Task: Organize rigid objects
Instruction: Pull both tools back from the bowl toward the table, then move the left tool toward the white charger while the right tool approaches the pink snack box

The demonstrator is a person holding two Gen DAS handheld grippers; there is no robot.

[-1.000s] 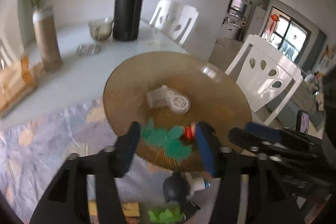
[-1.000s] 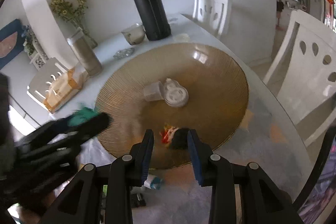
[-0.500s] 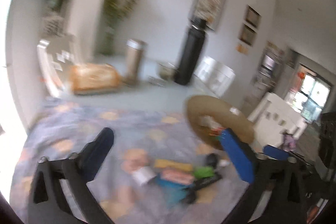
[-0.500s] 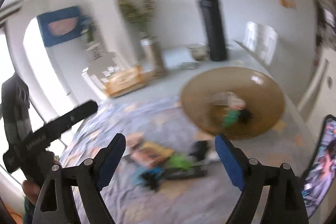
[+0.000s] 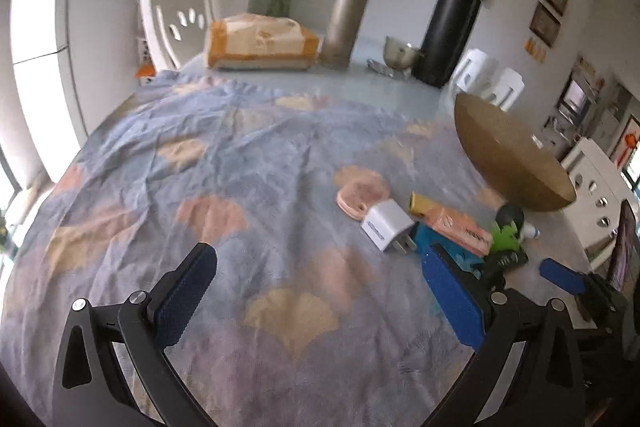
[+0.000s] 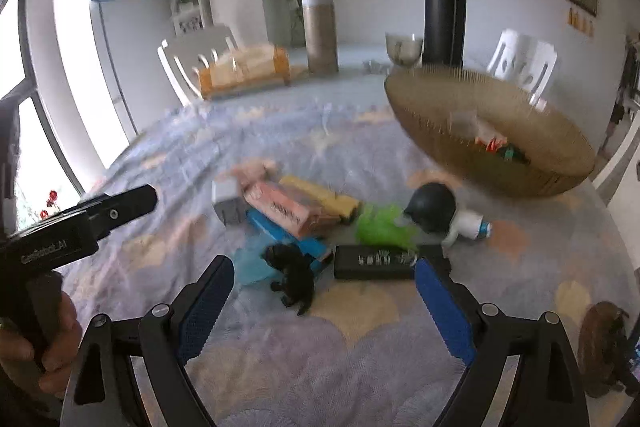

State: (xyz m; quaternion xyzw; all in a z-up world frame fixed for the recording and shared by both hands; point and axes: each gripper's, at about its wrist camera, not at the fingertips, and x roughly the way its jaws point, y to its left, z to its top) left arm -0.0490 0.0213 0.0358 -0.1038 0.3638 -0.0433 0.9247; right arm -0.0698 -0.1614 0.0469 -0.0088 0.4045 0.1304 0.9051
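Both claws are held spread and empty above the cloth-covered counter point(image 5: 248, 163), the left claw point(image 5: 320, 291) fully apart, the right claw's point(image 6: 324, 303) jaws having just been opening. A clutter of small items, among them a charger point(image 5: 386, 225), is gathered near the bowl point(image 6: 492, 135), in which some items are lying.

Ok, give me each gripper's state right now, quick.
Left gripper: open, holding nothing; its jaws have just been opening.
Right gripper: open, holding nothing; its jaws have just been opening above the small black toy.
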